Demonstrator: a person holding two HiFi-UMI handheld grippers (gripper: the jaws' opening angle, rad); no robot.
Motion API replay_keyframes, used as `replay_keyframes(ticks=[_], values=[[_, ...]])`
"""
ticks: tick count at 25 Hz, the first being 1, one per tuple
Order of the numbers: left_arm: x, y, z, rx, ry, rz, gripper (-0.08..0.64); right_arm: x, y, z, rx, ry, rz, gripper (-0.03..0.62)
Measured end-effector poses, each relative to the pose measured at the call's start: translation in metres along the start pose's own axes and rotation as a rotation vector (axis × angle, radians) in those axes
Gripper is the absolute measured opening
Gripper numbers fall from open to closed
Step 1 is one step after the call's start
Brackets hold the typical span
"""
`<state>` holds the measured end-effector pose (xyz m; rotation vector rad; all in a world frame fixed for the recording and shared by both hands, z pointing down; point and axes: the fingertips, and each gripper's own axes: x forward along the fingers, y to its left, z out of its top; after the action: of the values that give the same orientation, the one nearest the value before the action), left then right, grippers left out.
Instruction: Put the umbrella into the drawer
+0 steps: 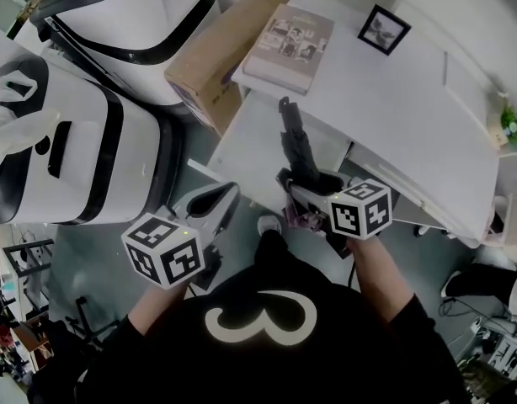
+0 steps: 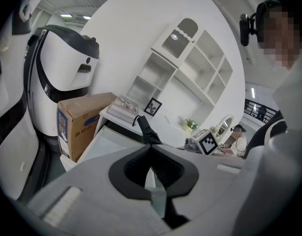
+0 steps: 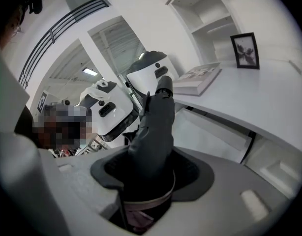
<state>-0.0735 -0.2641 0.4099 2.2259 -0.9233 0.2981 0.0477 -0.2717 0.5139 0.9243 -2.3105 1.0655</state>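
The right gripper [image 3: 151, 167] is clamped on the lower end of a folded black umbrella [image 3: 156, 124], which sticks out past the jaws, pointing up and away above the open white drawer [image 1: 252, 146] under the desk [image 1: 427, 116]. The left gripper [image 2: 151, 149] has its jaw tips together with nothing between them. To the left, the cardboard box [image 2: 81, 119] carries blue print too small to read, and the cover of the book [image 1: 290, 45] is also illegible.

Creased matt dark cloth on the umbrella [image 1: 296, 146]; smooth white desk [image 1: 427, 116]; glossy paper book [image 1: 290, 46] upon the desk; beside the desk, matt brown cardboard box [image 1: 216, 66], glossy white plastic shells [image 1: 82, 150].
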Motion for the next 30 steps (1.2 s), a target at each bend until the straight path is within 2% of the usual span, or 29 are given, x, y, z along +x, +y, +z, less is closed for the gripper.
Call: replay_keyframes(ticks=[5, 15, 22, 30], values=[[0.018, 0.022, 0.006, -0.027, 0.008, 0.021, 0.008, 0.031, -0.031, -0.007, -0.010, 0.087, -0.034, 0.234], [0.029, 0.055, 0.011, -0.058, 0.022, 0.068, 0.008, 0.087, -0.076, -0.034, 0.070, 0.196, -0.080, 0.235], [0.024, 0.078, 0.014, -0.086, 0.014, 0.112, 0.008, 0.124, -0.104, -0.051, 0.115, 0.273, -0.142, 0.235], [0.029, 0.095, 0.002, -0.107, 0.043, 0.123, 0.008, 0.156, -0.140, -0.075, 0.137, 0.363, -0.242, 0.235]])
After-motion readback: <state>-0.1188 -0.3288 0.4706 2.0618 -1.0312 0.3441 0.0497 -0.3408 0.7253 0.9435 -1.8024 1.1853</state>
